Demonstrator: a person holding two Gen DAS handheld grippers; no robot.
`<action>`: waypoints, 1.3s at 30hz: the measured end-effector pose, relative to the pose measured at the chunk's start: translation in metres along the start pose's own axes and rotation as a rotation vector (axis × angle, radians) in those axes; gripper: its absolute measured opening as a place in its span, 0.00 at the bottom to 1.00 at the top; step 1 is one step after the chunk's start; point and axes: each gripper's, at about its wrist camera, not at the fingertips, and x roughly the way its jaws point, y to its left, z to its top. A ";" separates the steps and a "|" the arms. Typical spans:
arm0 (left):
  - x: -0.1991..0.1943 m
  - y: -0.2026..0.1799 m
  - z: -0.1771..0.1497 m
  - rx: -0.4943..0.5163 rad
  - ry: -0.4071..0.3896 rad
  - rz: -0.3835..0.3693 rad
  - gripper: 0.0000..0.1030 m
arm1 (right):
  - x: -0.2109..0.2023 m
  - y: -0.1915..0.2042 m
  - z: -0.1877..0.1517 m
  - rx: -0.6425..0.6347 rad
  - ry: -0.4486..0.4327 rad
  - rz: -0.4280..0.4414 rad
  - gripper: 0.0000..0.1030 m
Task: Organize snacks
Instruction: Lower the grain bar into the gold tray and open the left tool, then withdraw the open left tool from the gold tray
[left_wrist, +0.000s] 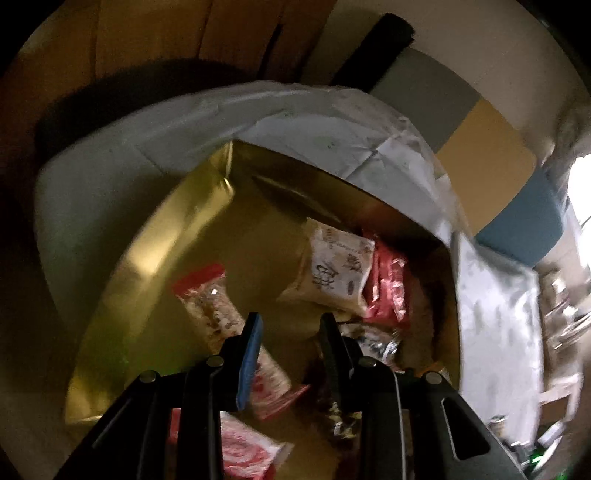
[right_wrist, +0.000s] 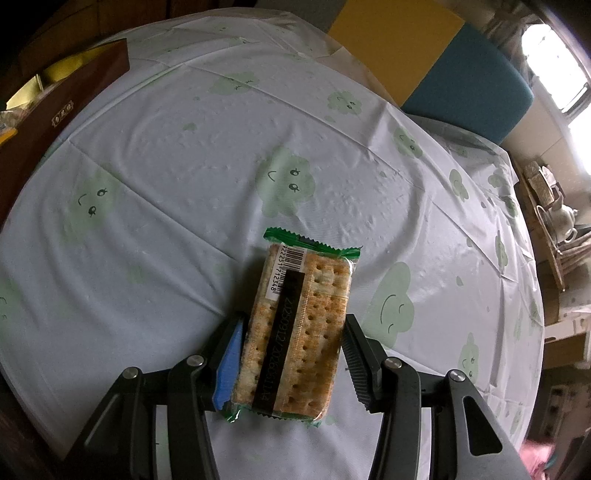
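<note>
In the left wrist view I look down into a gold-lined box (left_wrist: 166, 240) holding several snack packets: a cream one (left_wrist: 332, 266), a red one (left_wrist: 388, 288), a clear one with red ends (left_wrist: 207, 299) and a red-and-white one (left_wrist: 247, 446). My left gripper (left_wrist: 290, 323) hangs open over the box floor with nothing between its fingers. In the right wrist view my right gripper (right_wrist: 294, 319) is shut on a green-edged cracker packet (right_wrist: 295, 288), which points away from me over the tablecloth (right_wrist: 184, 147).
The box (right_wrist: 74, 85), brown outside, stands at the table's far left in the right wrist view. The cloth has green cloud faces. A blue and yellow chair (right_wrist: 469, 81) stands behind the table. Cluttered shelves (right_wrist: 554, 221) lie to the right.
</note>
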 end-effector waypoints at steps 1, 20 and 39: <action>-0.006 -0.007 -0.005 0.051 -0.023 0.018 0.31 | 0.000 0.000 0.000 -0.003 -0.001 -0.001 0.50; -0.017 -0.116 -0.075 0.566 0.042 -0.127 0.36 | -0.004 0.004 -0.001 -0.026 -0.006 -0.025 0.50; -0.019 -0.081 -0.072 0.452 0.003 -0.032 0.37 | -0.006 0.005 -0.002 -0.030 -0.011 -0.024 0.49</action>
